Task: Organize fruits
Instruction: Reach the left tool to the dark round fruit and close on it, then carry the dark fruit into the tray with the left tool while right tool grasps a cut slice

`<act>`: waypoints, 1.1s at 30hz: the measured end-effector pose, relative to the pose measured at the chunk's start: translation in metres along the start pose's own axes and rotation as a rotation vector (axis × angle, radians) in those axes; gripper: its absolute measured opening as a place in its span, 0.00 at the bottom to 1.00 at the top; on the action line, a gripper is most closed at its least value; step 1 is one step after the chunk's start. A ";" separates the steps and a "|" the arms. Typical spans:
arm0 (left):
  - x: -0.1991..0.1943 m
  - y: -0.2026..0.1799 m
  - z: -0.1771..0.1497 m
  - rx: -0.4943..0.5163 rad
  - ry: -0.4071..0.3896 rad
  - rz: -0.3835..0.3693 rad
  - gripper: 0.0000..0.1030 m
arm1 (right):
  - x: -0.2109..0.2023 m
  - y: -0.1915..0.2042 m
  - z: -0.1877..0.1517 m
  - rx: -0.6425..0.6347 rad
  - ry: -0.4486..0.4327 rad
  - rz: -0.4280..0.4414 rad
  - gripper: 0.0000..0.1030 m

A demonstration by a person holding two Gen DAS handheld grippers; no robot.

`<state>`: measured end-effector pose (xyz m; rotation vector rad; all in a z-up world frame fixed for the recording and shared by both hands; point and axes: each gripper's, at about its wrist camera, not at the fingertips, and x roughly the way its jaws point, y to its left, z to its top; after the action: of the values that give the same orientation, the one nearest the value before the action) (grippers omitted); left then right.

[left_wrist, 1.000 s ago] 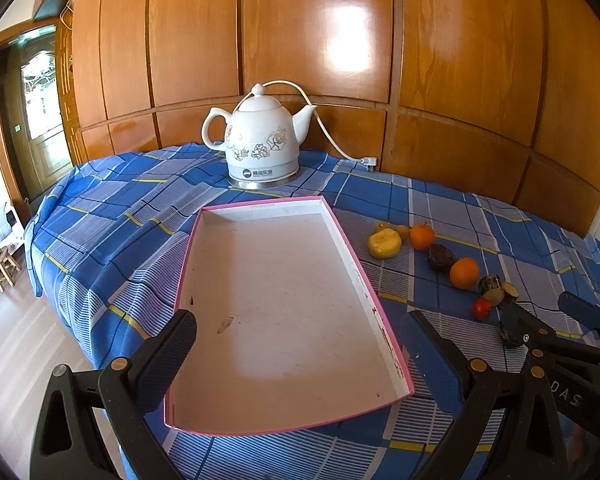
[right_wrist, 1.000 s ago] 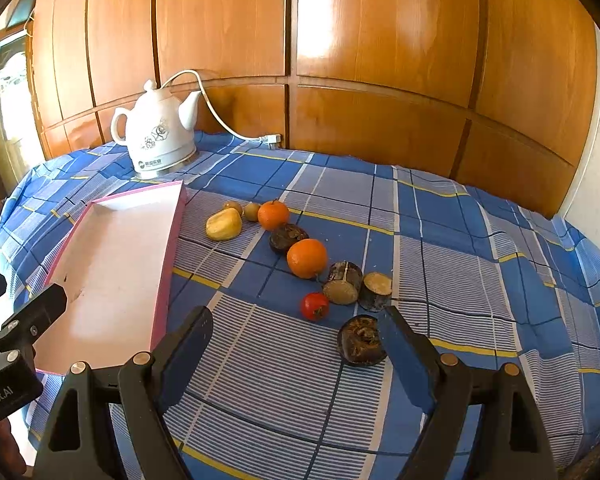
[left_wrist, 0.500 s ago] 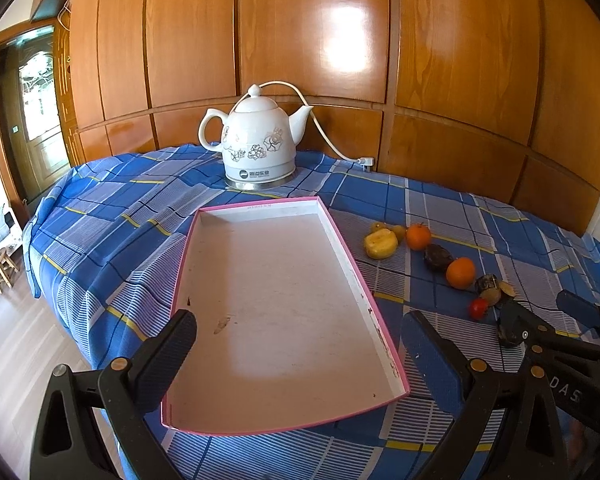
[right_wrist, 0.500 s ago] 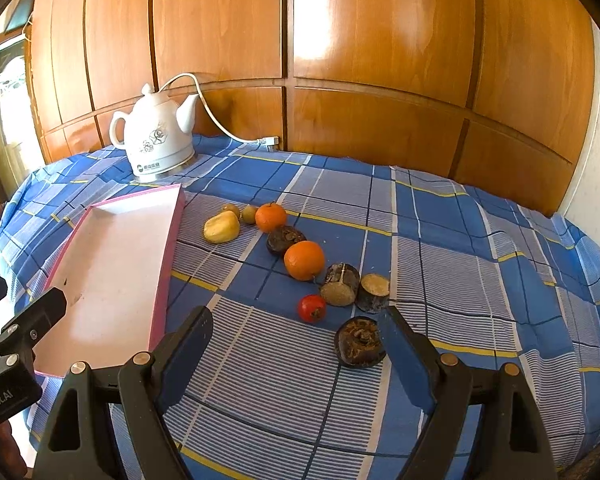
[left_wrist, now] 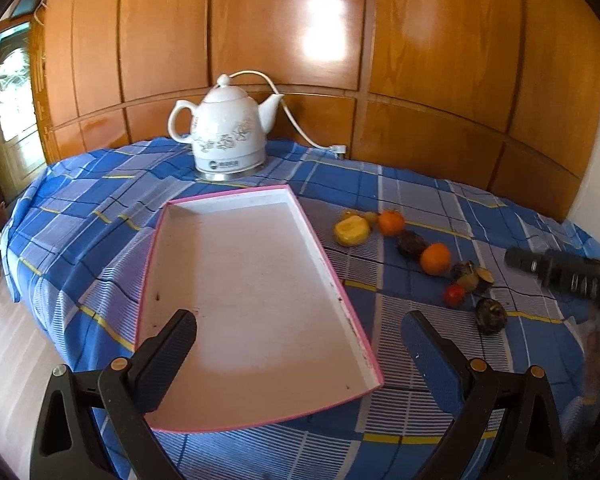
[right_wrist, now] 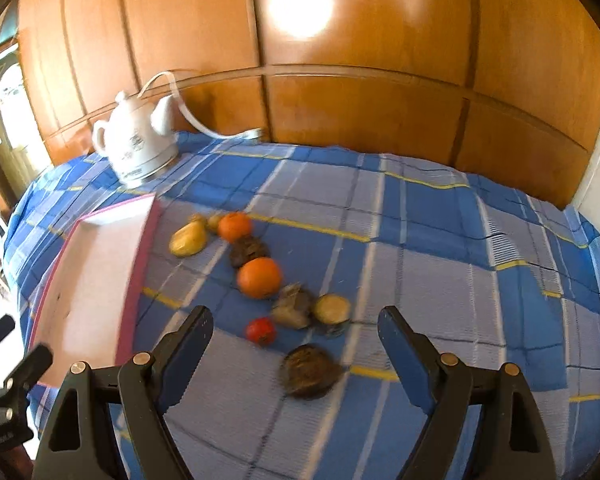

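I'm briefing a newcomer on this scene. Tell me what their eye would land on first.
The wide, shallow pink-rimmed white tray lies bare on the blue plaid tablecloth. A loose line of fruit lies to its right, led by the bright orange round fruit. Behind the tray, against the wood panelling, stands the white floral ceramic kettle.

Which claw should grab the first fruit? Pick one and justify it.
Right. The right claw is open with the dark wrinkled fruit lying just ahead between its fingers. The left claw is open over the empty pink-rimmed tray, away from the fruit row.
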<state>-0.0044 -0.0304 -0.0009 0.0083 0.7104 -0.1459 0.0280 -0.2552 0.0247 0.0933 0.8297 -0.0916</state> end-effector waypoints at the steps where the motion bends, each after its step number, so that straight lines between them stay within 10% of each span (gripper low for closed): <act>1: 0.002 -0.002 0.001 0.013 0.008 -0.003 1.00 | 0.001 -0.007 0.003 0.000 0.002 -0.009 0.83; 10: 0.026 -0.031 0.016 0.080 0.118 -0.131 0.98 | 0.033 -0.090 0.009 0.113 0.085 -0.049 0.83; 23: 0.084 -0.158 0.008 0.305 0.307 -0.411 0.49 | 0.037 -0.108 0.015 0.288 0.127 0.052 0.83; 33: 0.121 -0.216 -0.011 0.363 0.350 -0.372 0.47 | 0.038 -0.111 0.015 0.321 0.126 0.082 0.83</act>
<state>0.0500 -0.2590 -0.0793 0.2550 1.0227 -0.6405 0.0515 -0.3689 0.0011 0.4385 0.9309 -0.1425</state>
